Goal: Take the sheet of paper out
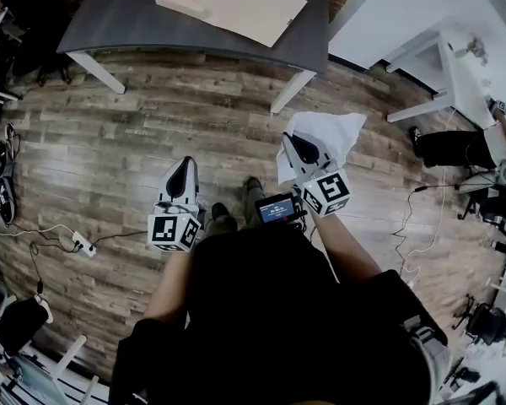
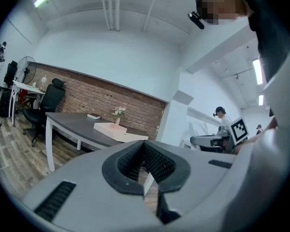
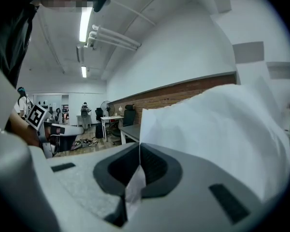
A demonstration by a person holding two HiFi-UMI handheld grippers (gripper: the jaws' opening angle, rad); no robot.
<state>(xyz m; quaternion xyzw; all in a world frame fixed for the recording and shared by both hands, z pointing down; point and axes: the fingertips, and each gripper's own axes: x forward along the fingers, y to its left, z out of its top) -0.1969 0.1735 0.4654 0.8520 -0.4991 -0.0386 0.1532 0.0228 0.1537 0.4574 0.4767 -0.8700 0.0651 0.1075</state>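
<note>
Already the sheet of paper (image 1: 331, 135) is out and clear of the table (image 1: 126, 19). One edge is pinched in the right claw (image 1: 300, 148), whose jaws are closed tight on it, and the sheet fans forward and to the right past the tips. The left claw (image 1: 186, 171), closed on nothing, hangs alongside, apart from the paper. A tan folder (image 1: 236, 2) lies on the table, well ahead of both.

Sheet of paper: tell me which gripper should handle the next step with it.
Right. The right gripper is shut on the sheet of paper, over the floor and away from the table. The left gripper is shut and holds nothing.
</note>
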